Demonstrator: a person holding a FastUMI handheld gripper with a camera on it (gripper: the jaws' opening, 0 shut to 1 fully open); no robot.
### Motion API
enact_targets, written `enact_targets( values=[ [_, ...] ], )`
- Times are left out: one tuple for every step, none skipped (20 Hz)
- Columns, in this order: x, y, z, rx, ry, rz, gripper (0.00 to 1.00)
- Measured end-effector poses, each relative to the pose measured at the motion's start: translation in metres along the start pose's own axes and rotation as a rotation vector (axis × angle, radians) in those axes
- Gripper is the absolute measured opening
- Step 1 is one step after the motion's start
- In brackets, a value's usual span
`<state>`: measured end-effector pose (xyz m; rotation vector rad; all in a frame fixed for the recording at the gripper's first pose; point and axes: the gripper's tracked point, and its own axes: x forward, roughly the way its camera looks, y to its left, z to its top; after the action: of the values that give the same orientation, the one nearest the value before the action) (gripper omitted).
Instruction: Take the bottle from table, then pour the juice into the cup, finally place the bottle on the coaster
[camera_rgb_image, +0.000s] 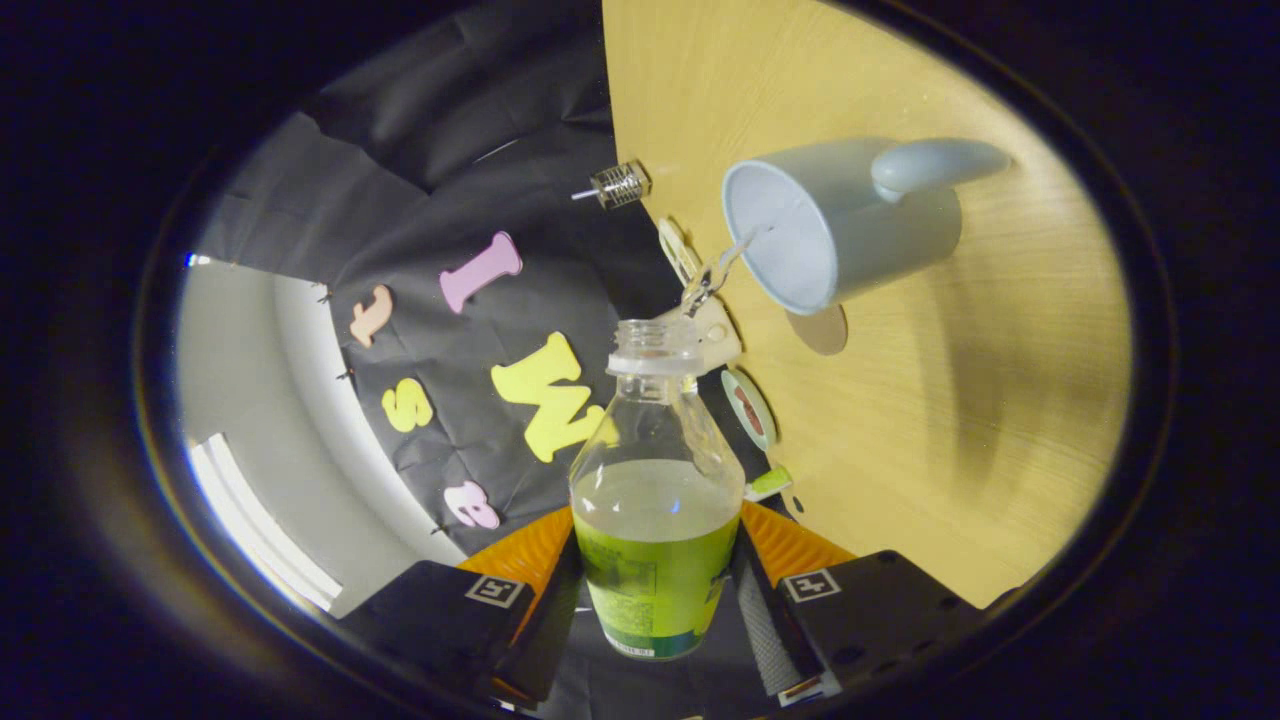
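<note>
Bottle (655, 500) sits between my fingers (655, 600), both pads pressed on its lower body at the green label, so I'm clamped on it. It's clear plastic, cap off, open neck pointing away from me toward the cup. Greenish-yellow juice fills roughly the lower half; the upper part is clear. A thin clear stream (722, 268) leaves the bottle mouth and runs into the cup's opening.

Cup (835, 220) is pale blue with a handle (935, 165) on the side facing up in my view. It stands on the bench (950, 420), beyond the bottle neck and off to the right of it. My view is rolled hard, so the bench surface reads as a near-vertical wood-grain plane on the right and the cup looks like it's lying sideways; its open mouth faces the bottle. The cup throws a shadow on the wood just under its rim.

Along the bench edge, just past the bottle mouth, there's a whitish clip-like piece (712, 330), partly hidden by the neck. Can't tell what it is. Next to it, nearer my fingers, a small round disc (748, 408) with a green rim and a red mark, seen edge-on. Could be the coaster, can't confirm. A small green-white tab (768, 484) sits just below that.

Farther out, a small metal mesh cylinder (620, 184) pokes off the bench edge. Black cloth wall (450, 120) behind the bottle, pale wall (260, 400) left of it.
</note>
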<state>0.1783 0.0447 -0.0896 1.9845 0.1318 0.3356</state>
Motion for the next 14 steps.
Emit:
enact_targets(
  values=[
    [0.0,0.001,-0.003,0.007,0.009,-0.004,0.78],
    [0.001,0.002,-0.005,0.018,0.021,-0.002,0.79],
    [-0.001,0.004,-0.007,0.033,0.028,0.007,0.79],
    [-0.002,0.007,-0.008,0.048,0.03,0.017,0.79],
    [-0.001,0.008,-0.007,0.059,0.032,0.027,0.79],
    [-0.001,0.011,-0.006,0.069,0.028,0.044,0.79],
    [0.001,0.014,-0.007,0.076,0.03,0.059,0.78],
    [0.001,0.015,-0.008,0.085,0.032,0.065,0.78],
    [0.003,0.018,-0.008,0.099,0.031,0.071,0.78],
    [0.006,0.021,-0.008,0.115,0.029,0.081,0.78],
    [0.008,0.026,-0.007,0.13,0.029,0.084,0.78],
    [0.009,0.03,-0.006,0.141,0.026,0.088,0.78],
    [0.01,0.032,-0.005,0.148,0.027,0.089,0.79],
    [0.009,0.033,-0.006,0.153,0.027,0.092,0.78]
  ],
)
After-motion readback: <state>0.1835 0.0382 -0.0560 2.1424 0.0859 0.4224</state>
